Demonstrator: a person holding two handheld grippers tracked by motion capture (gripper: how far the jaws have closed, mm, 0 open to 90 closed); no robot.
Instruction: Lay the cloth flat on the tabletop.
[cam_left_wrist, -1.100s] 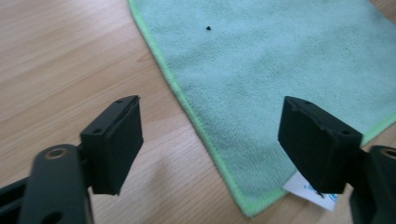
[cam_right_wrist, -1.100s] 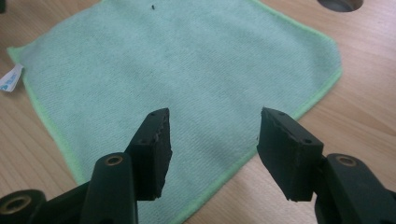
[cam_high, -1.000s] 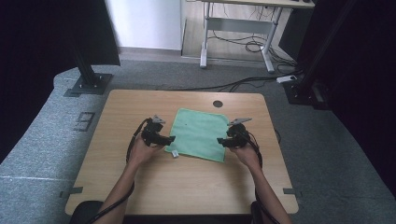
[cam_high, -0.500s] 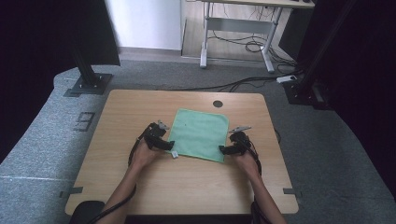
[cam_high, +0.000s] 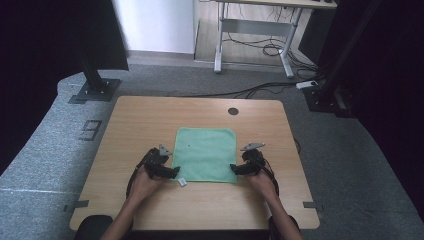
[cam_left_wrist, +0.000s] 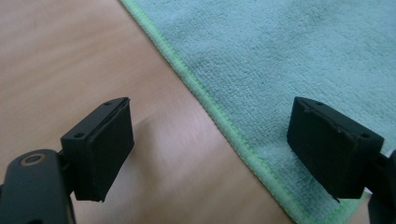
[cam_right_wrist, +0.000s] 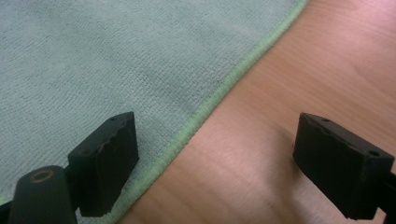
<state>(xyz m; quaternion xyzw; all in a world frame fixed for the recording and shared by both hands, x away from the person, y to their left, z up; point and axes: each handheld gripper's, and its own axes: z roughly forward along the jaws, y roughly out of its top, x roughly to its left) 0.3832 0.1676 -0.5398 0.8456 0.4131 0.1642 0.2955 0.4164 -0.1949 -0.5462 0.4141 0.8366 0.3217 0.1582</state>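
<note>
A green cloth (cam_high: 206, 152) lies flat on the wooden table (cam_high: 150, 115), with a small white tag (cam_high: 183, 182) at its near left corner. My left gripper (cam_high: 175, 172) is at that corner, low over the table. In the left gripper view its jaws (cam_left_wrist: 210, 154) stand open astride the cloth's hemmed edge (cam_left_wrist: 219, 116), gripping nothing. At the near right corner is my right gripper (cam_high: 234, 169). Its jaws have just been opening and now stand open (cam_right_wrist: 215, 158) over the cloth's edge (cam_right_wrist: 205, 112), pads off the fabric.
A round cable hole (cam_high: 233, 111) sits in the table behind the cloth. Bare wood surrounds the cloth on all sides. Black stand feet (cam_high: 92, 90) and cables (cam_high: 260, 90) lie on the grey floor beyond the table.
Both hands have drawn back toward the near table edge and sunk, from the cloth's sides to its near corners. The cloth now lies squarer.
</note>
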